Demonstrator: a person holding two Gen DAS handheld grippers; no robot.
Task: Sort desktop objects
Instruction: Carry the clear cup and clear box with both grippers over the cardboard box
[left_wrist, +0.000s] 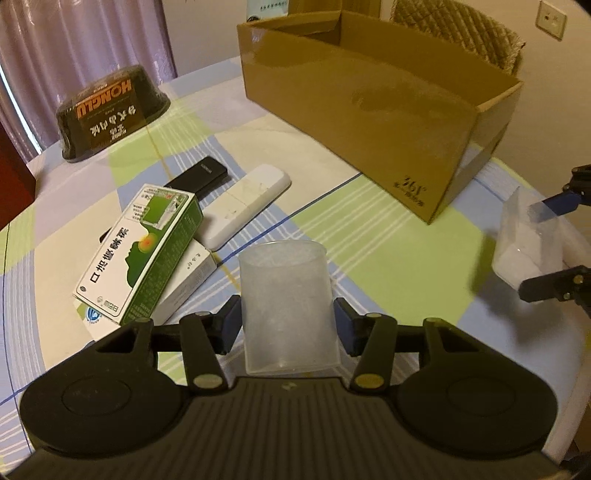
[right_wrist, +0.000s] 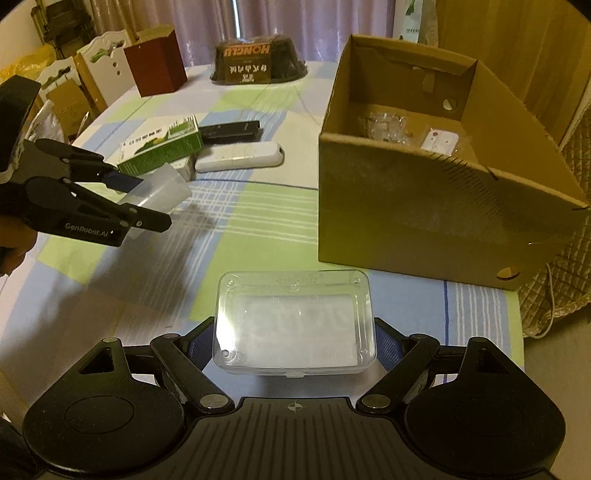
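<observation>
With left gripper clamped on frosted cup and right gripper on clear lidded box, apparently mid-carry: next, cardboard box at one o'clock.

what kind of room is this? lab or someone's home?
Most likely a home dining room: a table under a plaid cloth, curtains behind it, a quilted chair, and household clutter such as remotes and a medicine box.

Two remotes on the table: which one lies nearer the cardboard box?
The white remote. It lies on the side toward the open brown cardboard box, while the black remote sits beyond it, partly under the green carton.
</observation>
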